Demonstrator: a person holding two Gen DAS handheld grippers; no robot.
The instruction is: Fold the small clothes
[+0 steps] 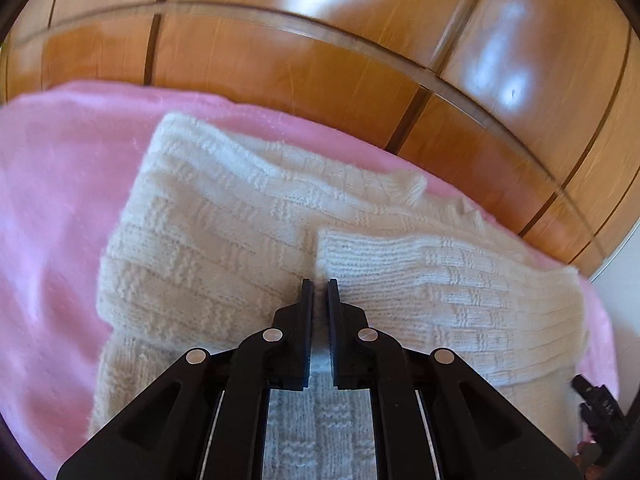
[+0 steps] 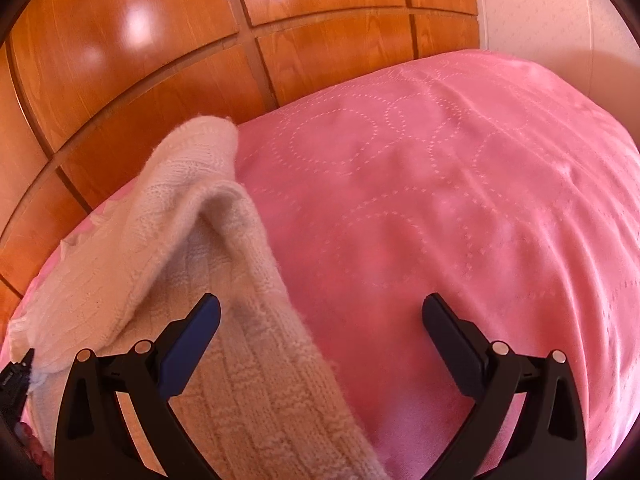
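Left gripper (image 1: 319, 282) clamped on a fold of cream knitted sweater (image 1: 224, 216), sleeve cuff (image 1: 352, 248) just beyond the tips. Right gripper (image 2: 320, 316) spread wide, gripping nothing; sweater under its left finger (image 2: 200, 320), pink bedspread (image 2: 460, 200) ahead, wooden panelling (image 2: 120, 60) beyond.
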